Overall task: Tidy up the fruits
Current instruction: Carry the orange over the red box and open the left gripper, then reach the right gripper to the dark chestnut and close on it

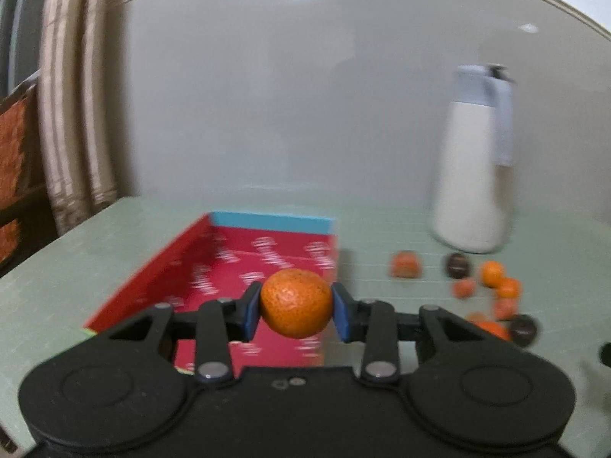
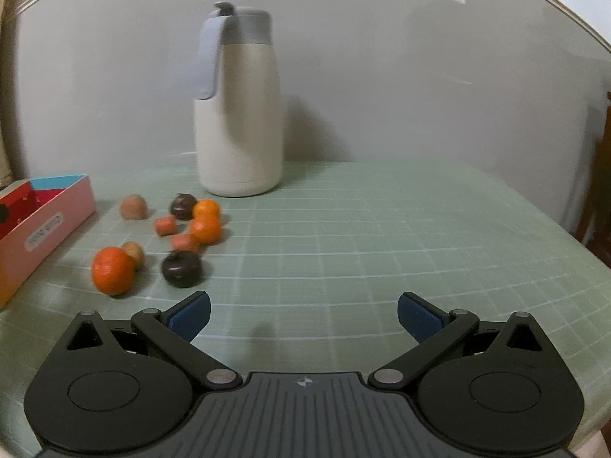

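Observation:
My left gripper (image 1: 296,311) is shut on an orange mandarin (image 1: 296,302) and holds it above the near right part of an open red box (image 1: 214,267) with a blue far wall. The box (image 2: 42,225) also shows at the left of the right wrist view. My right gripper (image 2: 303,315) is open and empty above the green mat. To its left lies a loose group of fruits: a mandarin (image 2: 112,271), two more mandarins (image 2: 206,223), two dark round fruits (image 2: 181,268), brownish ones (image 2: 133,207) and small orange-red pieces (image 2: 165,225).
A tall white jug (image 2: 238,114) with a grey lid and handle stands at the back of the green gridded mat (image 2: 382,248), near the wall. In the left wrist view the jug (image 1: 473,175) is to the right of the box. A curtain (image 1: 72,114) hangs at the left.

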`<action>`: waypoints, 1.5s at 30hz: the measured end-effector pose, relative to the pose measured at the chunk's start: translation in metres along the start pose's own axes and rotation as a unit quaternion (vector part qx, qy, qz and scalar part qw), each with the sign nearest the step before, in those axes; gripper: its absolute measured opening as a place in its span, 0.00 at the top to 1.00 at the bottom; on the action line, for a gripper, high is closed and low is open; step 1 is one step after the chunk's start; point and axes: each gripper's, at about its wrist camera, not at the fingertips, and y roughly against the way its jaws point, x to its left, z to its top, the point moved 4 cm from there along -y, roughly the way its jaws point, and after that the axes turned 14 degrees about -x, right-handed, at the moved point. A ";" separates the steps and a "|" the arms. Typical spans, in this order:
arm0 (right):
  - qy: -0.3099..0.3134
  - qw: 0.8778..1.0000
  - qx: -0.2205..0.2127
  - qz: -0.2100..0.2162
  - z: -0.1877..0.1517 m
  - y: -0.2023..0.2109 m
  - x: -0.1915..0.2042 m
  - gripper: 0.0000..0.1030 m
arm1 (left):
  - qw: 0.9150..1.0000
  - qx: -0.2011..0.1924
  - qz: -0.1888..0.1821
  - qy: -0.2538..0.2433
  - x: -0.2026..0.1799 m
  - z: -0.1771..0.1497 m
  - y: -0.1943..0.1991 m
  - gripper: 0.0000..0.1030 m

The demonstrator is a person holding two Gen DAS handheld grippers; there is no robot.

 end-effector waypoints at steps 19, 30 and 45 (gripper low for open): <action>0.004 0.998 0.003 0.055 -0.005 -0.005 0.034 0.00 | 0.999 -0.035 0.011 -0.005 0.016 0.001 0.026 0.06; -0.016 0.996 0.008 0.091 0.003 -0.018 0.038 0.00 | 0.996 -0.051 0.040 0.055 0.040 -0.007 0.037 0.06; 0.019 0.993 0.039 0.111 -0.004 -0.063 0.062 0.55 | 0.993 -0.067 0.096 0.001 0.045 -0.004 0.021 0.06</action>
